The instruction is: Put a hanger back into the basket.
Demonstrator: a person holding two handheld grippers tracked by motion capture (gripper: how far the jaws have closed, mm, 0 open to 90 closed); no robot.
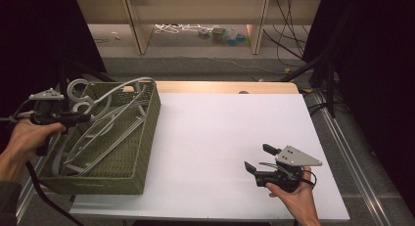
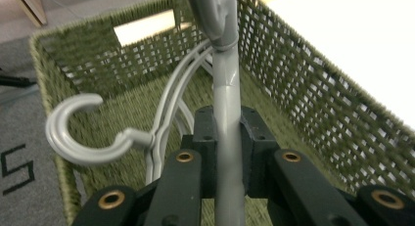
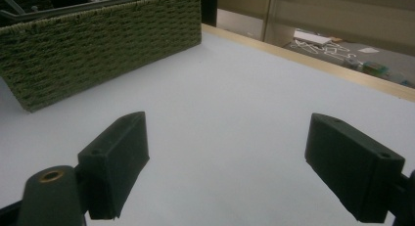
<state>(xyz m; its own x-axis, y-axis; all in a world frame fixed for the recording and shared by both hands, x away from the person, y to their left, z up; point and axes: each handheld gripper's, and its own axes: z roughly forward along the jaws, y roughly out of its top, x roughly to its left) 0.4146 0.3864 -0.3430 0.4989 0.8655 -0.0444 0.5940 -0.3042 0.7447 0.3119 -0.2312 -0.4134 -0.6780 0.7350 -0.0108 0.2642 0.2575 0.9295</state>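
Note:
An olive woven basket point(image 1: 147, 133) stands on the left of the white table and holds several grey plastic hangers point(image 1: 110, 130). My left gripper point(image 1: 80, 119) reaches over the basket's left rim. In the left gripper view its jaws point(image 2: 228, 138) are shut on the grey stem of one hanger point(image 2: 226, 84), above the basket's inside point(image 2: 313, 113). The hook of another hanger point(image 2: 73, 138) curls to the left of it. My right gripper point(image 1: 255, 157) rests low over the table at the front right, open, with nothing between its pads point(image 3: 235, 162).
The basket's side wall point(image 3: 98, 45) lies far left of the right gripper, with bare white table point(image 1: 220, 128) between them. A wooden strip point(image 1: 225, 87) edges the table's far side. Beyond it are shelf legs, cables and small items on the floor point(image 1: 220, 35).

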